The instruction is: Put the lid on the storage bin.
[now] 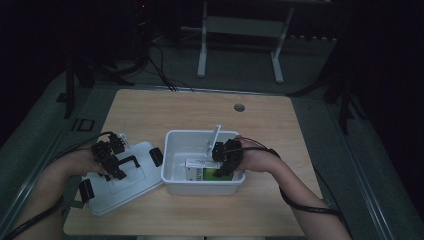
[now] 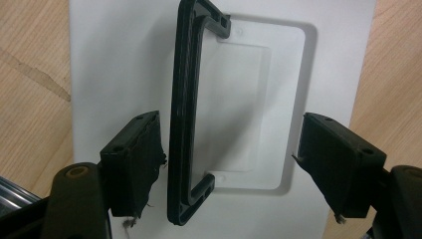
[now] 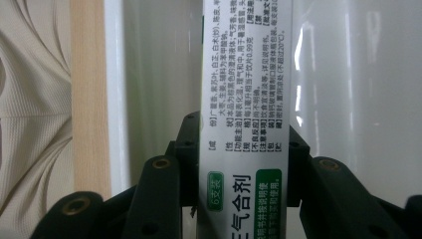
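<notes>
A white plastic bin (image 1: pixel 170 137) stands at the middle of the wooden table. Its white lid (image 1: pixel 125 187) lies flat to the left, with a black carry handle (image 1: pixel 131 161) on top. My left gripper (image 1: pixel 112 167) hovers over the lid. In the left gripper view the gripper (image 2: pixel 229 154) is open, with the handle (image 2: pixel 181 99) between the jaws, close to the left one. My right gripper (image 1: pixel 222 167) reaches down inside the bin, shut on a white and green medicine box (image 1: pixel 200 170). The right gripper view has the printed box (image 3: pixel 246 99) clamped between the pads of the right gripper (image 3: pixel 244 149).
A thin white piece (image 1: pixel 214 137) leans up out of the bin's far side. Black latches (image 1: pixel 156 156) sit on the lid's edges. A round cable hole (image 1: pixel 239 107) marks the far part of the table. A white frame (image 1: pixel 202 60) stands beyond it.
</notes>
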`<state>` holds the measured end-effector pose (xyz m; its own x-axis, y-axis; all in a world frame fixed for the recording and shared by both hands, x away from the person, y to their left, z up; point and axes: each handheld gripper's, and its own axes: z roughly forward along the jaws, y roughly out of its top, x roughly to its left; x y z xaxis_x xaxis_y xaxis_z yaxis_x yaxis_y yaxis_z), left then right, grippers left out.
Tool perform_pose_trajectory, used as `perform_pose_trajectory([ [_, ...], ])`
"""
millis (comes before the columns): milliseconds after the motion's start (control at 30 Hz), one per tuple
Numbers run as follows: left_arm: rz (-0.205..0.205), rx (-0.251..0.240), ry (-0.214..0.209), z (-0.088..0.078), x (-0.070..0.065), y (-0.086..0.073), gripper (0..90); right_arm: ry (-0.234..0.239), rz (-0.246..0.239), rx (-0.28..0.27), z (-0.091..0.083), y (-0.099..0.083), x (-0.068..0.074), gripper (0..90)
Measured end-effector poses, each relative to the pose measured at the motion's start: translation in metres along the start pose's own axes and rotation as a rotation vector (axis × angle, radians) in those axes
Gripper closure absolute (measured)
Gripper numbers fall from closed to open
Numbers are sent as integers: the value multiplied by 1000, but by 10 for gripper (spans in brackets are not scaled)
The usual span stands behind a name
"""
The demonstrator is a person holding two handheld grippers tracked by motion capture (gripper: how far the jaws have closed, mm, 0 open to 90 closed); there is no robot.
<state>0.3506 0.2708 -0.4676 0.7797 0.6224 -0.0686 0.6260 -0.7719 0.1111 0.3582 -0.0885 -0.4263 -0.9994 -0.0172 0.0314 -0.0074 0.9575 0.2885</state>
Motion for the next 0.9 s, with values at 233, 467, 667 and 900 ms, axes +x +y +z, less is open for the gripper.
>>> perform_pose_trajectory([
  [233, 6, -3, 4, 1, 0, 0, 258, 6, 6, 26, 13, 3, -2, 640],
  [467, 4, -12, 13, -1, 0, 0, 272, 19, 21, 46, 23, 7, -4, 639],
  [667, 6, -7, 12, 1, 0, -1, 272, 23, 21, 66, 30, 9, -5, 639],
  [900, 4, -2, 7, 3, -1, 1, 273, 31, 31, 84, 36, 6, -6, 634],
])
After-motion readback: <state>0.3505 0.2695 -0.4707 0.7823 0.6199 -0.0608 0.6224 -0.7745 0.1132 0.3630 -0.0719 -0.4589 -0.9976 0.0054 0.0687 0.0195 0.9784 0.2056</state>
